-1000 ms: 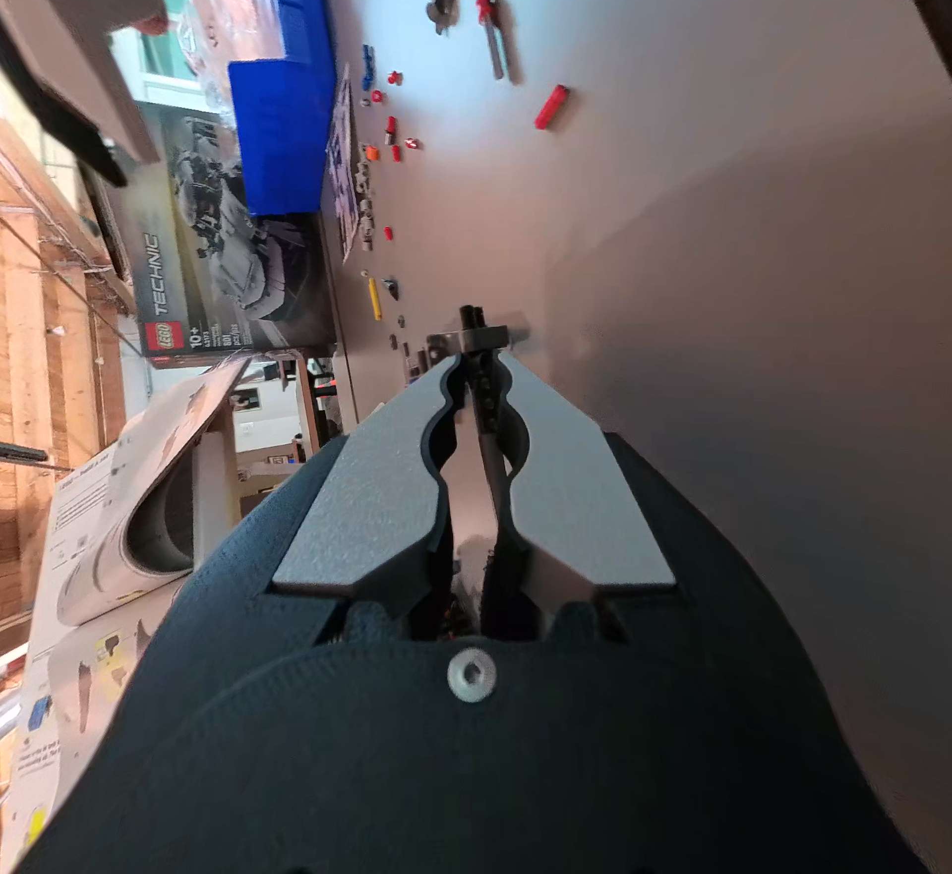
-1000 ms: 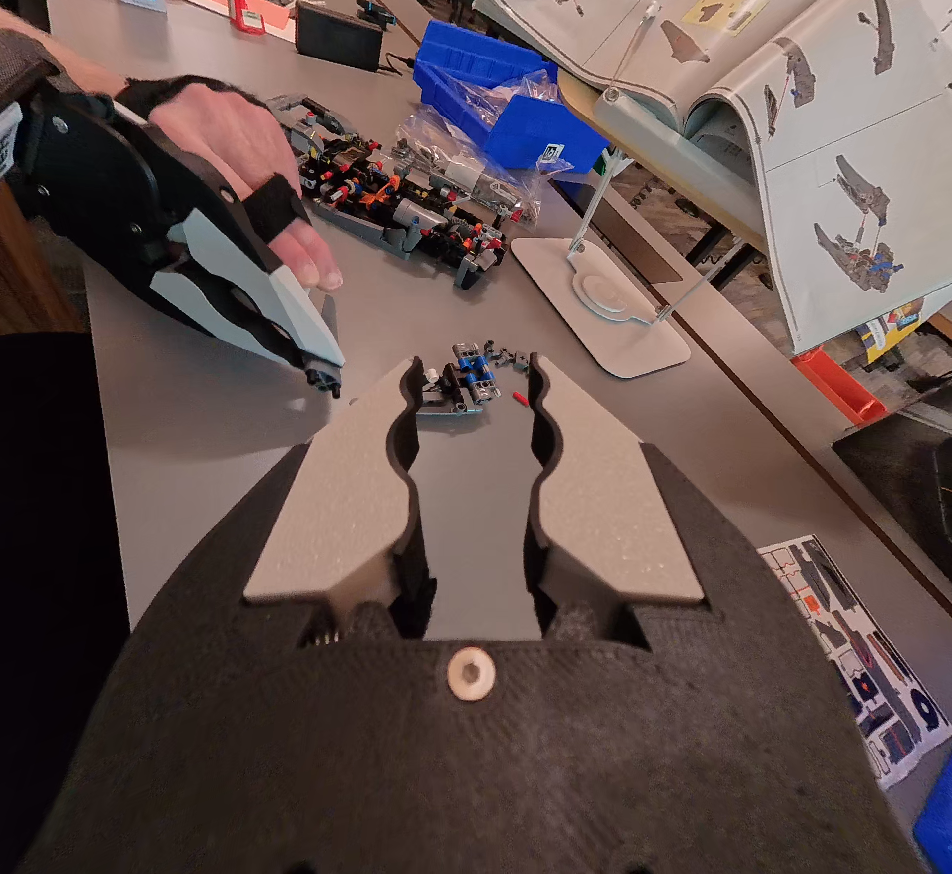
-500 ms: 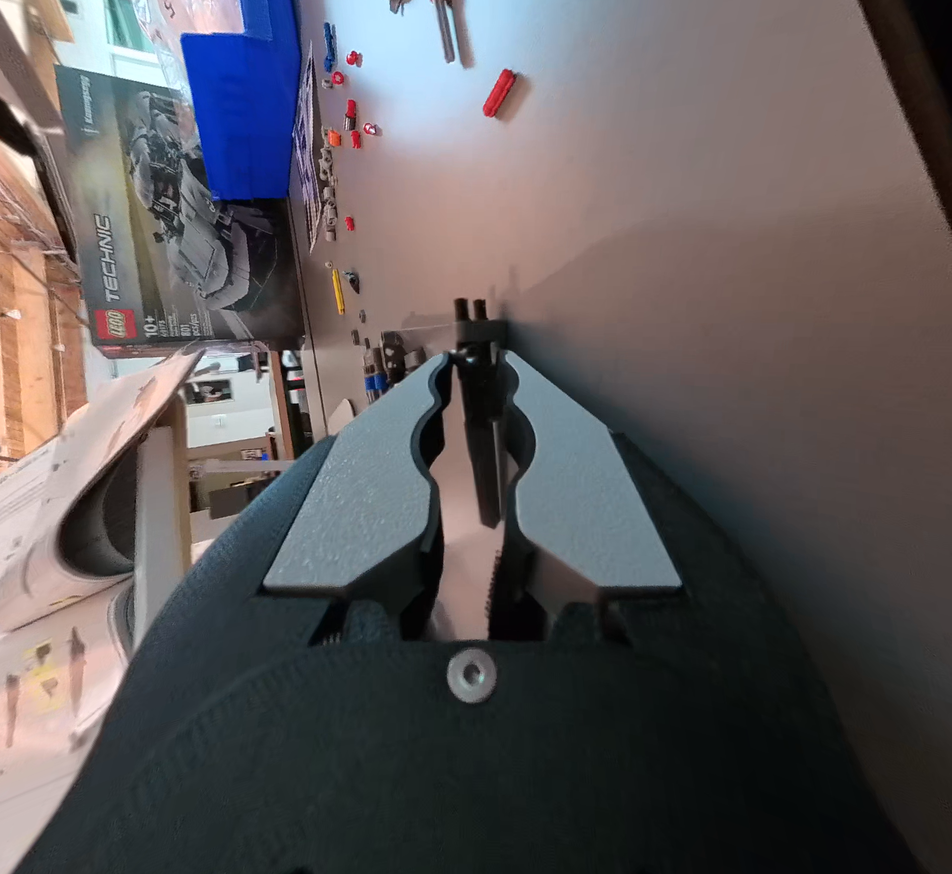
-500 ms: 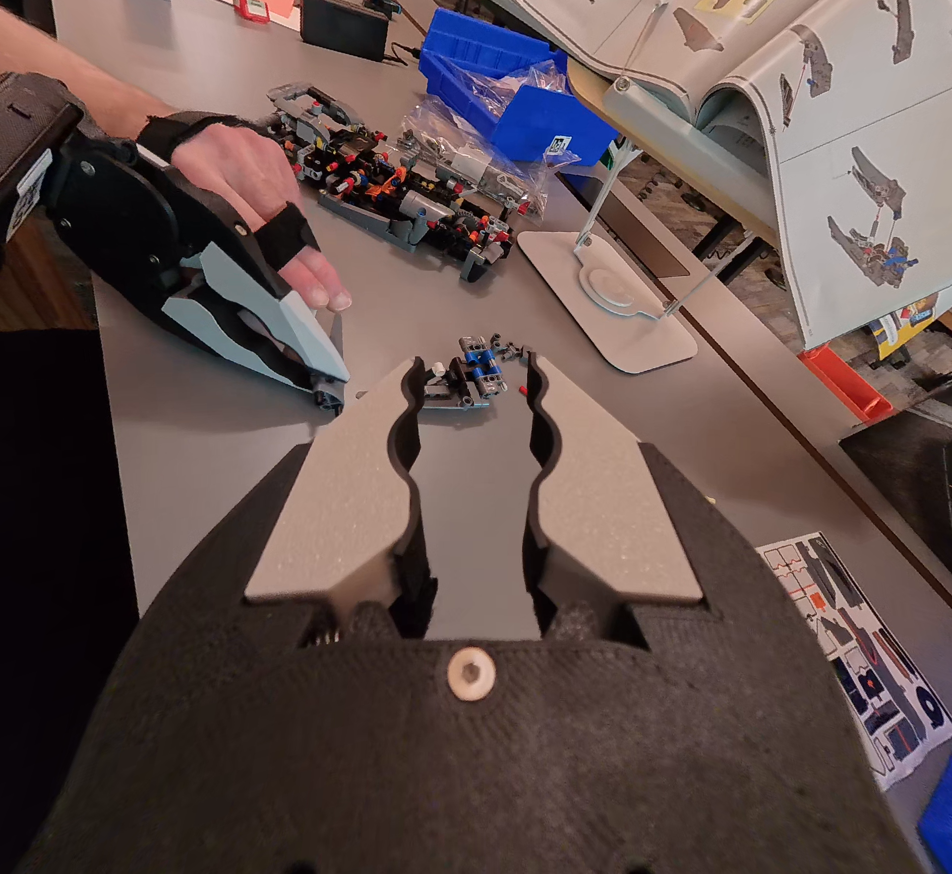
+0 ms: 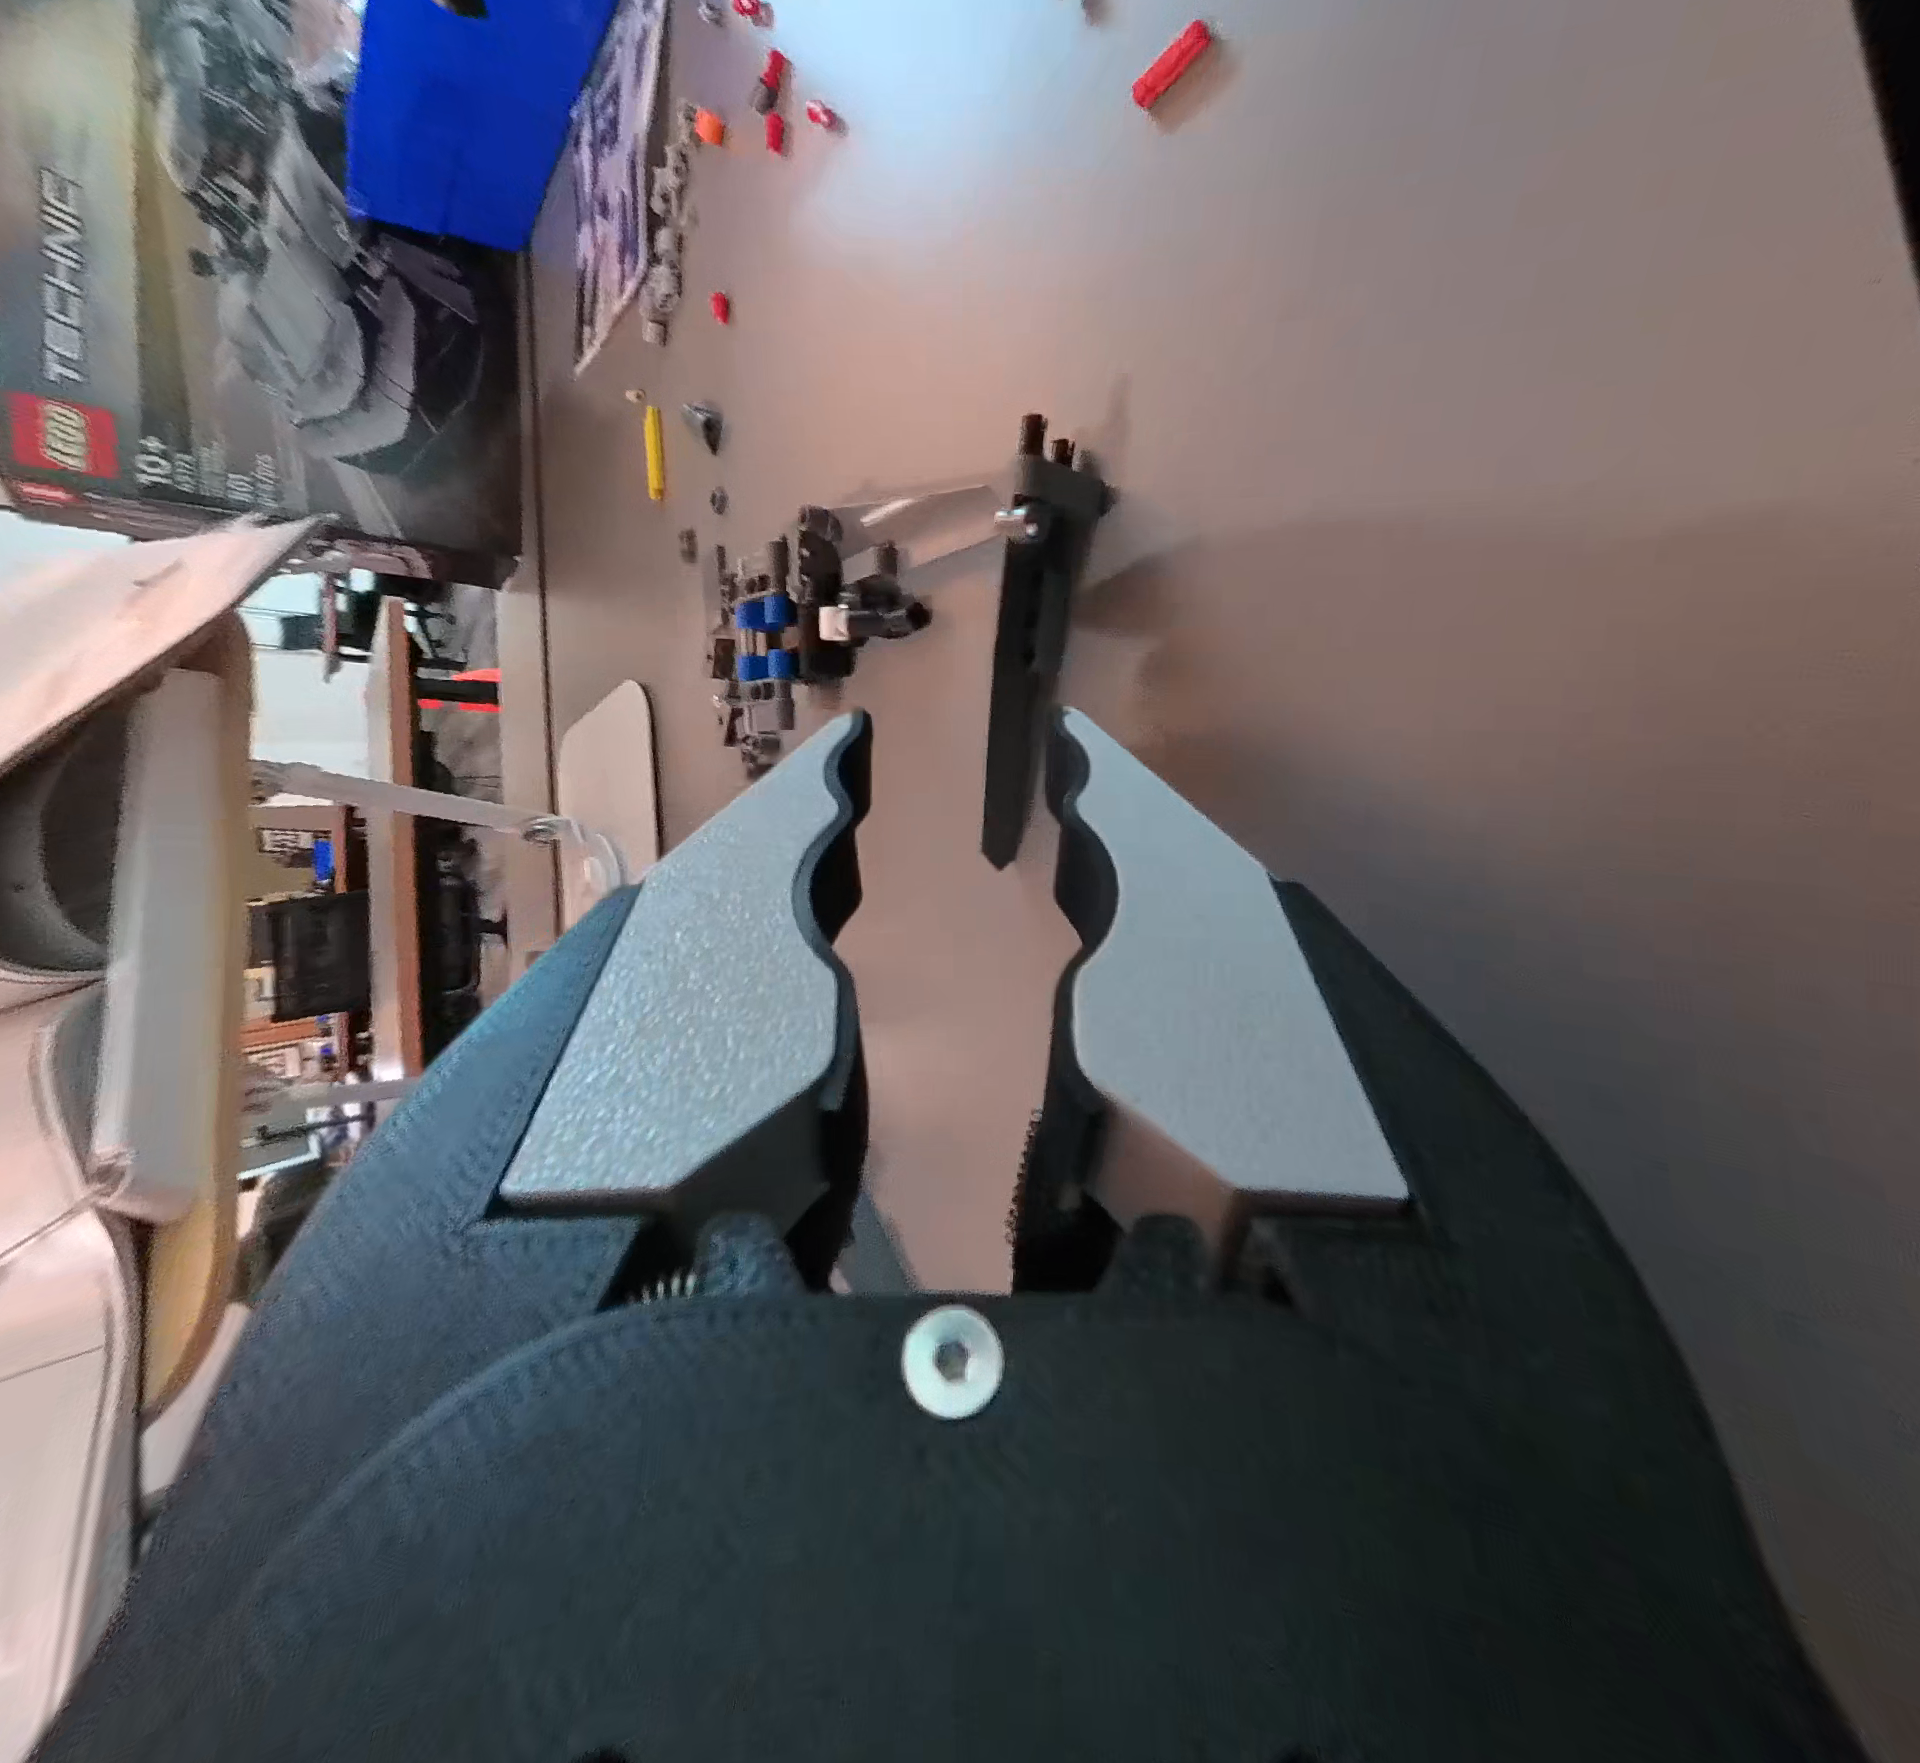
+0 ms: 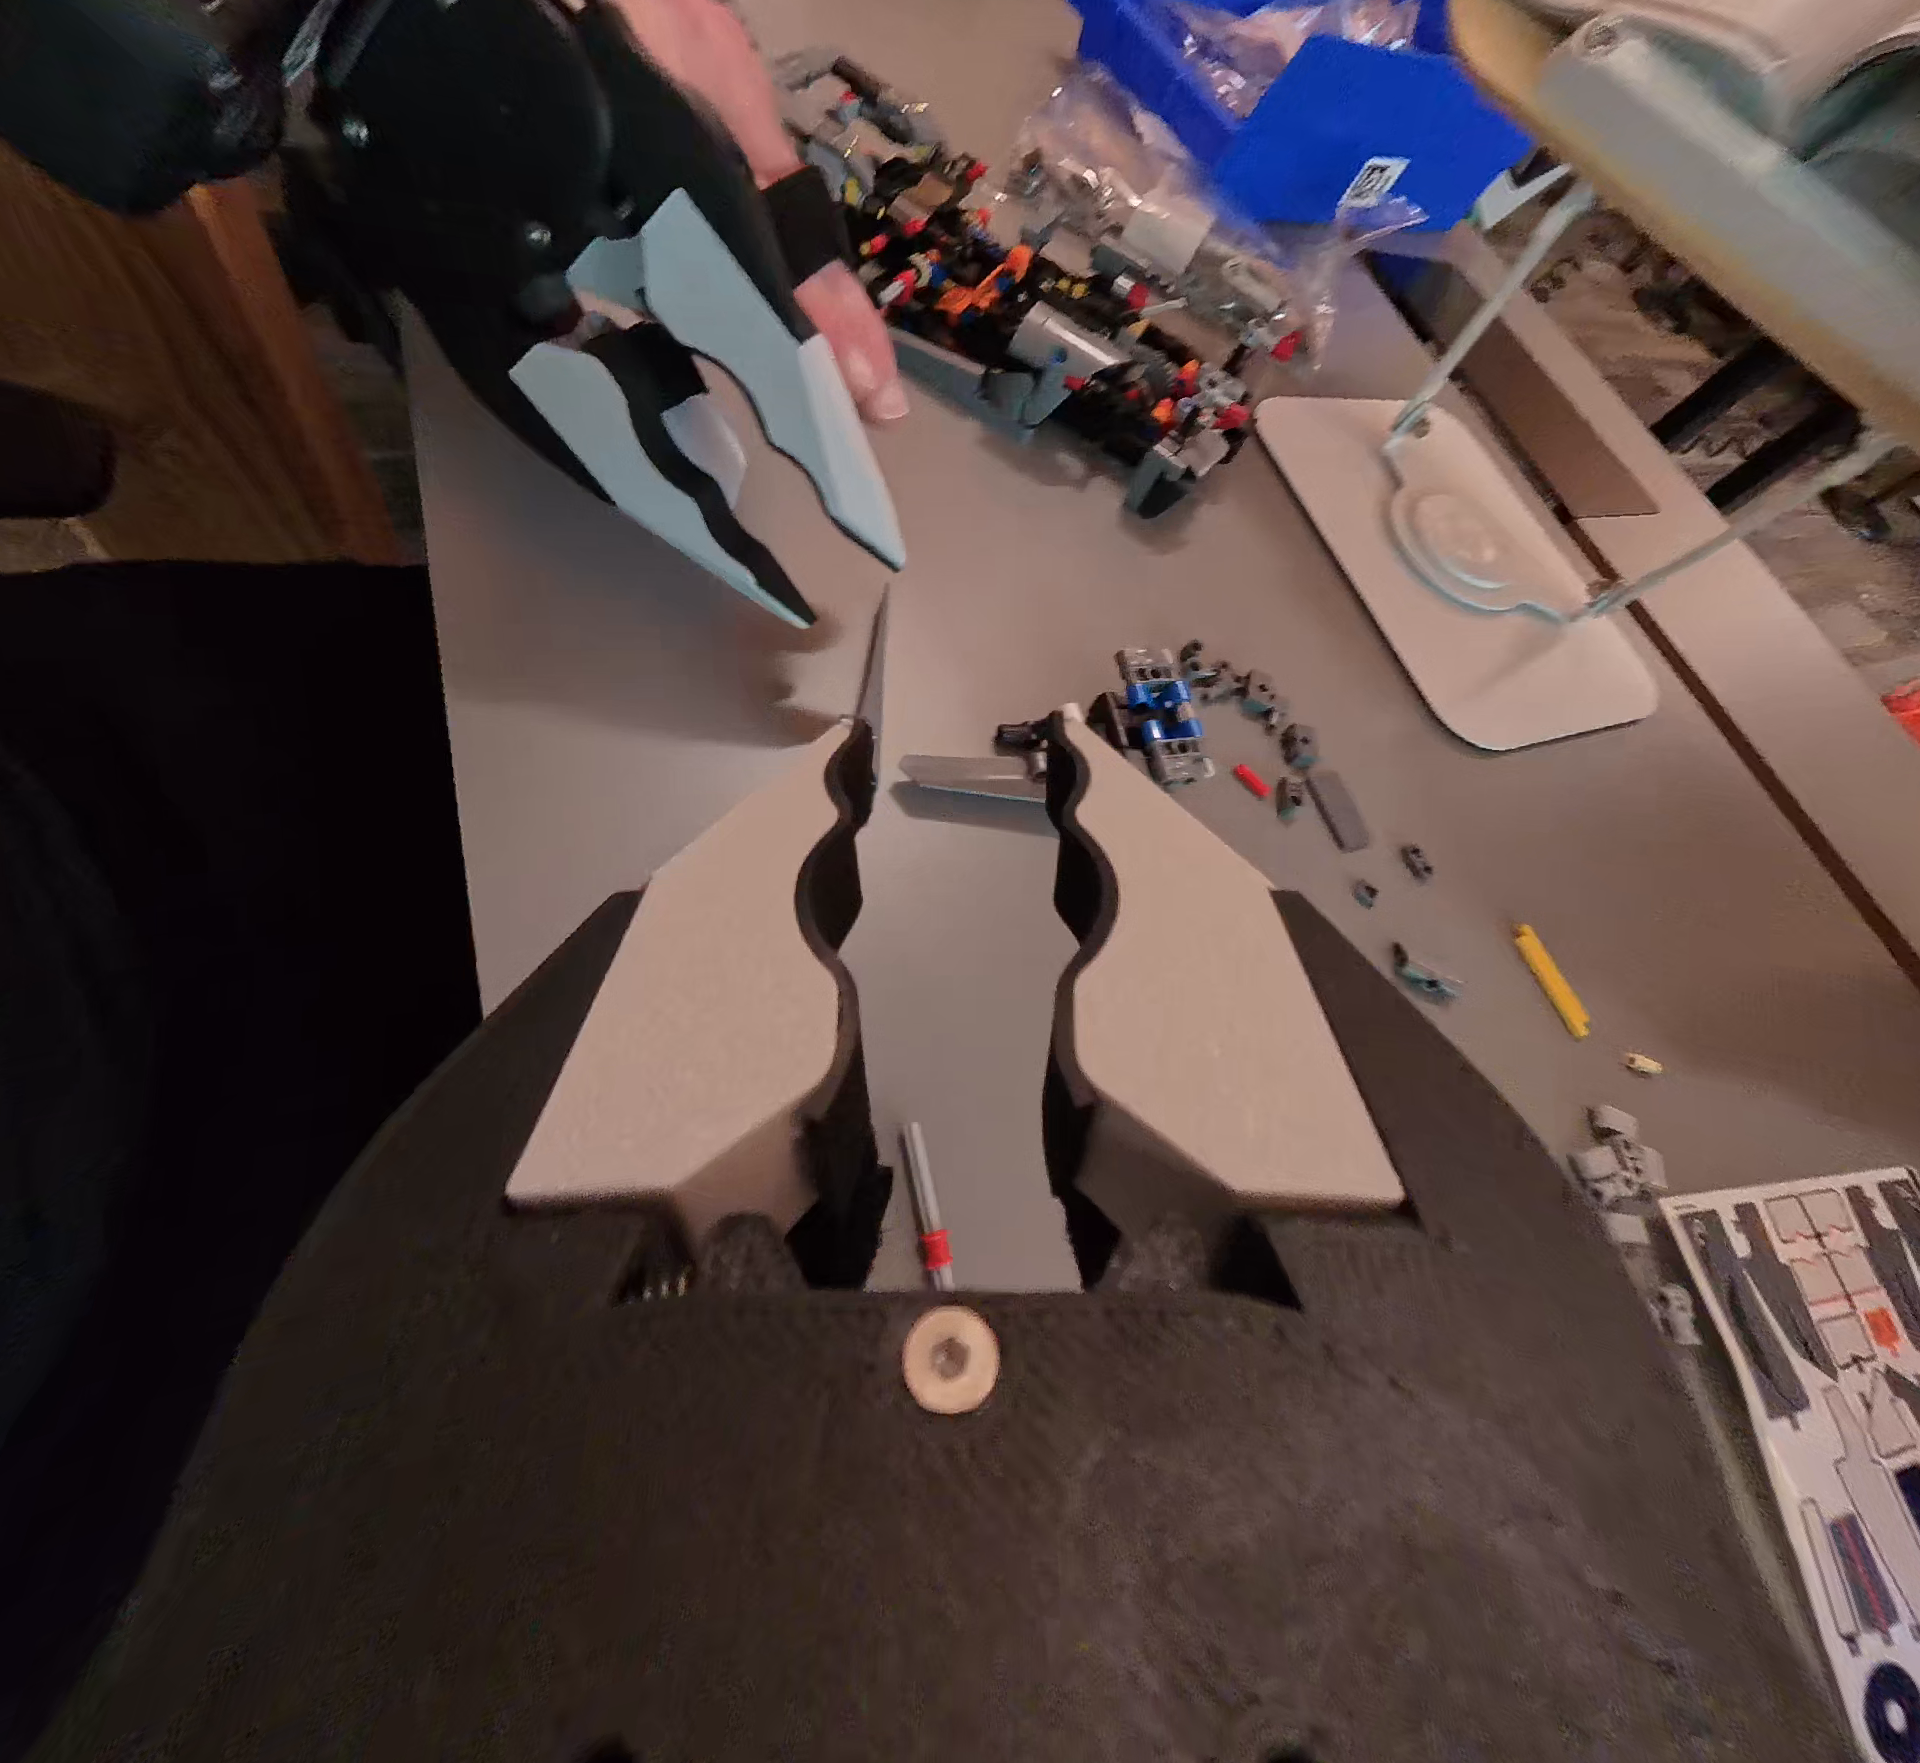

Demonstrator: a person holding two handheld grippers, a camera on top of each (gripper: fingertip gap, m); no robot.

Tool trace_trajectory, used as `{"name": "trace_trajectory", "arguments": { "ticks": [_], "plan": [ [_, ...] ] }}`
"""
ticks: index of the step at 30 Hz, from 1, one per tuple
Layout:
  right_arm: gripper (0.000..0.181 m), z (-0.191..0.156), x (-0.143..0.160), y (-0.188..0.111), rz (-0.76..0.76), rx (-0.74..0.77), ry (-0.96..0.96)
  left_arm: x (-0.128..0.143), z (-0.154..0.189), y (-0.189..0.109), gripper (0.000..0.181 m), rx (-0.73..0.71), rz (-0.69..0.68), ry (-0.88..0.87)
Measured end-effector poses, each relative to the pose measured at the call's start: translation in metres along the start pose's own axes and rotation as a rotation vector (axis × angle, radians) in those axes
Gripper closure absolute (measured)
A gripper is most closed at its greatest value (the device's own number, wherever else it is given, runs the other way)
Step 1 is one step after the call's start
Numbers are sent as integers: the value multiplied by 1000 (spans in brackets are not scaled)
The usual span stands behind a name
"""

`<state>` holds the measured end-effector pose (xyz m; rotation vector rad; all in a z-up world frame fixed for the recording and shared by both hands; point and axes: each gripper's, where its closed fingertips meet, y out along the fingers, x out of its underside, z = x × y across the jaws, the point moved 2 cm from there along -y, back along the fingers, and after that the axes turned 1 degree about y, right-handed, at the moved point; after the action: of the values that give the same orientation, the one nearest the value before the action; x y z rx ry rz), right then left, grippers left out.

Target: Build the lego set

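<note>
The left claw (image 5: 956,778) is spread apart and holds nothing. A long dark beam (image 5: 1029,664) with pins at its far end lies on the grey worktop (image 5: 1455,570), its near end between the claw tips but touching neither finger. Just left of it sits a small cluster of pieces with blue sleeves (image 5: 774,648).

From the right wrist view, the right claw (image 6: 956,747) is also apart and empty, low over the worktop, with a flat grey panel (image 6: 966,783) showing between its tips and a thin grey axle with a red collar (image 6: 928,1214) lying near its base. The half-built car frame (image 6: 1049,331) rests farther off, by the blue bins (image 6: 1340,113).

This looks like the gap between sub-steps: the beam is set down, nothing is gripped. The next move likely calls for choosing a piece from the cluster, closing squarely on it, and keeping it aligned with the beam's holes for pressing in.
</note>
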<state>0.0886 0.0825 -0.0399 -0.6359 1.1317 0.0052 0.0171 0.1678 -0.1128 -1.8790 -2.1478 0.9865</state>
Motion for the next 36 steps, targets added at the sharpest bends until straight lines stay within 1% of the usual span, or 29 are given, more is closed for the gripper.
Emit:
{"name": "trace_trajectory", "arguments": {
  "ticks": [3,5,6,8,10,12,15,17,18,20,22,24,28,31,34,36],
  "plan": [
    [151,-13,4,17,-41,-50,5,7,11,11,151,60,-41,12],
    [151,-19,11,28,-75,-70,1,7,13,15,160,67,-40,4],
    [150,-22,14,32,-88,-78,5,6,16,14,165,93,-30,-3],
    [150,-24,17,35,-91,-89,14,4,17,12,166,89,-27,4],
    [151,-24,19,35,-84,-93,29,5,23,9,173,107,-44,28],
    [151,-23,17,33,-68,-95,47,2,18,7,168,74,-20,18],
    [150,-24,17,38,-78,-123,79,0,6,7,160,66,1,-45],
    [149,-27,19,43,-99,-138,79,2,8,14,152,119,-16,-78],
    [149,-28,21,45,-107,-143,80,3,10,18,152,142,-20,-86],
    [148,-30,23,48,-115,-143,83,4,11,25,167,160,-30,-105],
    [149,-29,25,46,-113,-139,93,4,13,23,171,178,-35,-100],
    [149,-28,28,42,-104,-136,107,1,11,18,181,137,-18,-64],
    [151,-28,30,38,-92,-141,117,3,15,15,176,59,-51,18],
    [151,-30,30,38,-95,-144,109,3,14,9,174,46,-26,-22],
    [150,-33,29,40,-90,-152,109,5,12,6,167,38,-24,-36],
    [149,-34,30,46,-100,-159,107,4,17,7,166,64,-25,-35]
  ]
}}
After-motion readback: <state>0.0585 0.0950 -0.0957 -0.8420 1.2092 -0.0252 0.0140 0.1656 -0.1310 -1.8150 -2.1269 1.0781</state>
